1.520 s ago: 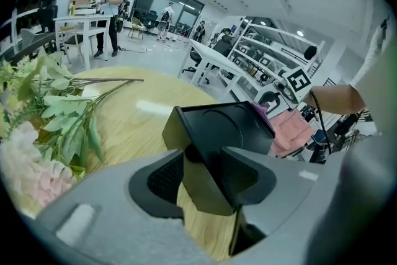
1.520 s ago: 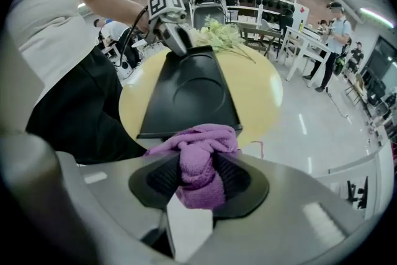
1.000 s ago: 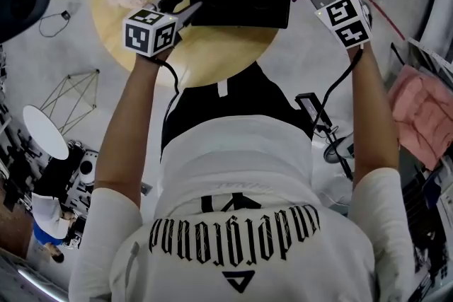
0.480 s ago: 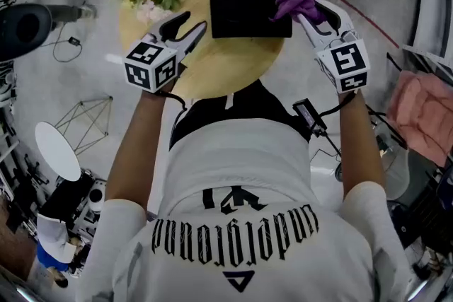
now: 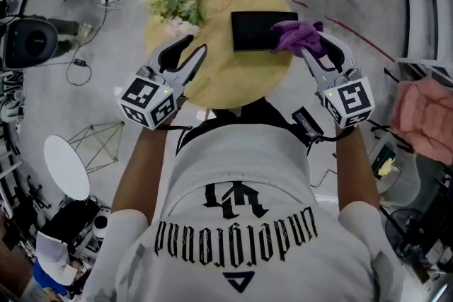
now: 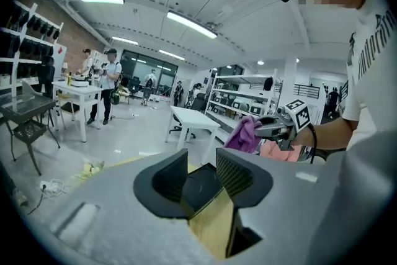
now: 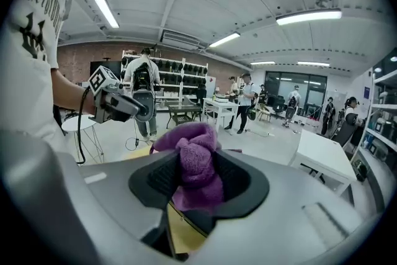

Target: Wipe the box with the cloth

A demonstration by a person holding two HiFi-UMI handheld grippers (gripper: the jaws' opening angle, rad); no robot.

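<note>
Pinching cloth (image 5: 296, 35) in right tool (image 5: 318, 44), clear of box (image 5: 255, 30) on bench (image 5: 233, 78); left tool (image 5: 192, 46) spread, empty, jaws just narrowing. Wipe looks done or paused.

Evenly bright w/ ceiling strip lights (image 6: 191, 24), soft shadows, heavy fisheye bend + dark corners in gripper views.

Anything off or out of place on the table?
Nothing stands out: the flat black box lies level on the round wooden table, the purple cloth bunched in the right gripper. No spill or damage visible.
</note>
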